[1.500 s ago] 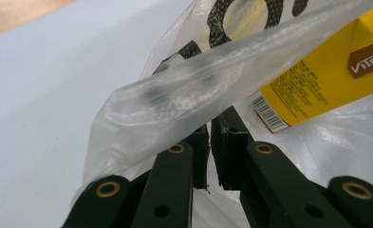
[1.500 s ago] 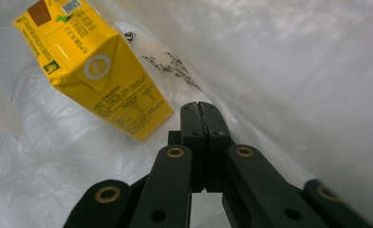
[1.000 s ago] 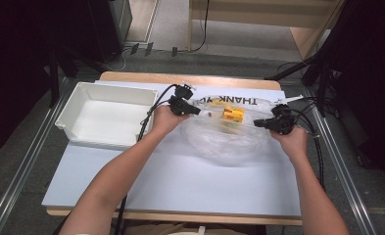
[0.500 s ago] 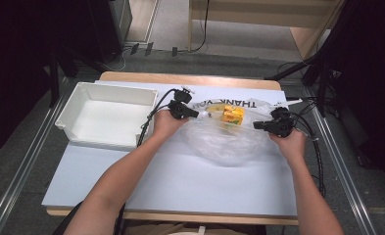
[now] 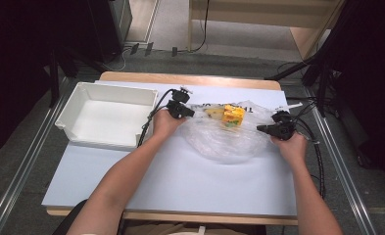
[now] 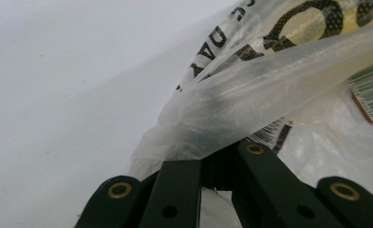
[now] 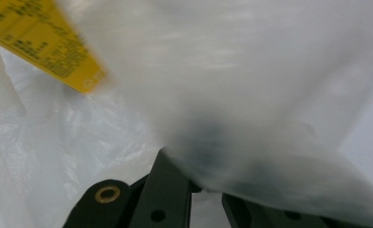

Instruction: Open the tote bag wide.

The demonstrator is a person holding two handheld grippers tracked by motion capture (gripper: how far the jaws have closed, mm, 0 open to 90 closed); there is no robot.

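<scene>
The left hand-held gripper [image 5: 190, 113] is clamped on the left edge of a clear plastic bag [image 5: 229, 139], its jaws pinching a gathered fold of film. The right hand-held gripper [image 5: 262, 129] bites the bag's right edge the same way, film draped over its jaws. The bag lies between them on the bench [image 5: 180, 181], toward the far side, spread flat. Inside it sits a yellow carton [image 5: 233, 116]. Left of the bag stands a white tray [image 5: 107, 98], just beside the left hand [image 5: 164, 123].
</scene>
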